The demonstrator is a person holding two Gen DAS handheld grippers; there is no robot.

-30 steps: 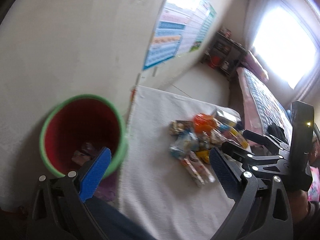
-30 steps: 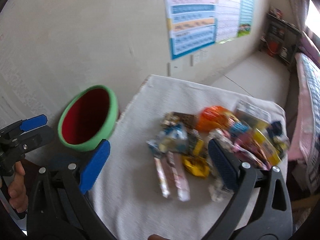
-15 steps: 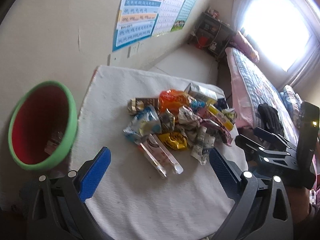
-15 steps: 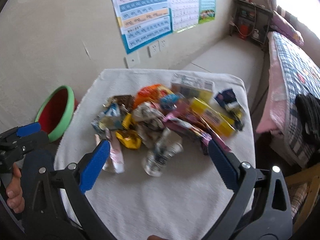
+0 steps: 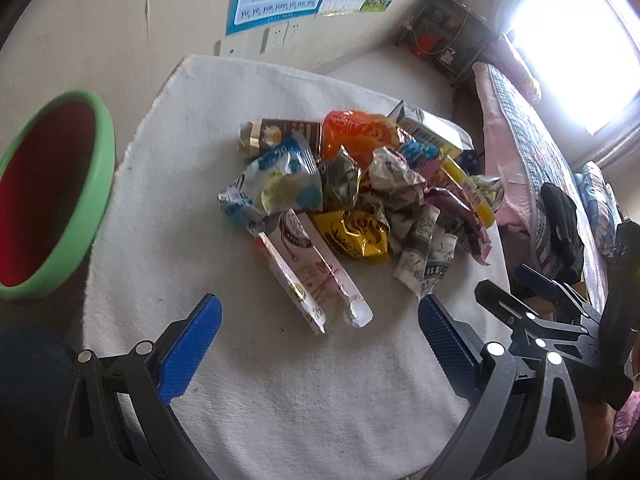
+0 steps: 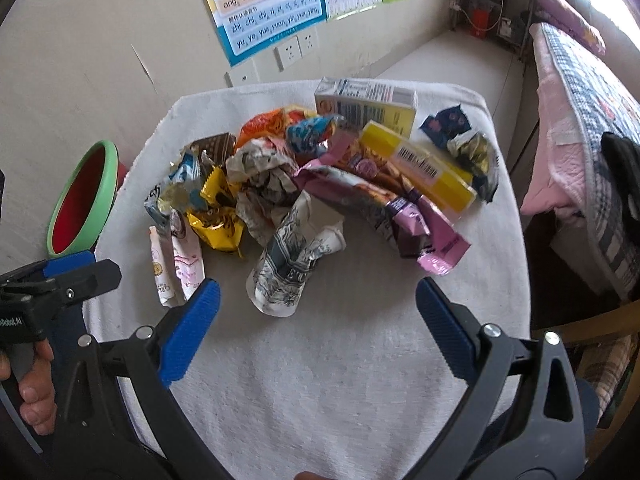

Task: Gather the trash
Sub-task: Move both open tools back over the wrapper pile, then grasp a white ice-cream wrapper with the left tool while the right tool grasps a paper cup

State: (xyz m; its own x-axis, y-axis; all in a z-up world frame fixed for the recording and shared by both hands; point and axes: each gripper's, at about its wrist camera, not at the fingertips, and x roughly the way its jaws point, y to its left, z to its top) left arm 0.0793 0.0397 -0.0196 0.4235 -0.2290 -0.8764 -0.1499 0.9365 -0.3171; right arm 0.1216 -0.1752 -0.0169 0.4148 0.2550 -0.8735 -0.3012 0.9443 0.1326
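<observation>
A heap of wrappers and cartons (image 5: 360, 184) (image 6: 320, 176) lies on a white cloth-covered table (image 5: 280, 380) (image 6: 340, 380). Nearest me are two long white sachets (image 5: 316, 276) (image 6: 176, 264), a gold wrapper (image 5: 356, 232) (image 6: 218, 216) and a crumpled printed paper (image 6: 292, 264). A green bin with a red inside (image 5: 52, 208) (image 6: 82, 200) stands left of the table. My left gripper (image 5: 320, 324) is open, its fingers empty, just short of the sachets. My right gripper (image 6: 318, 312) is open and empty in front of the crumpled paper.
A wall with posters (image 6: 264, 4) and sockets rises behind the table. A bed with a chequered cover (image 6: 592, 120) (image 5: 536, 184) runs along the right. A dark shelf unit (image 5: 444, 24) stands at the far corner. A hand (image 6: 28, 396) holds the left gripper's handle.
Both grippers swung right from the bin and closed in toward the heap. The bin has slid to the left edge of both views. Both stayed open and empty.
</observation>
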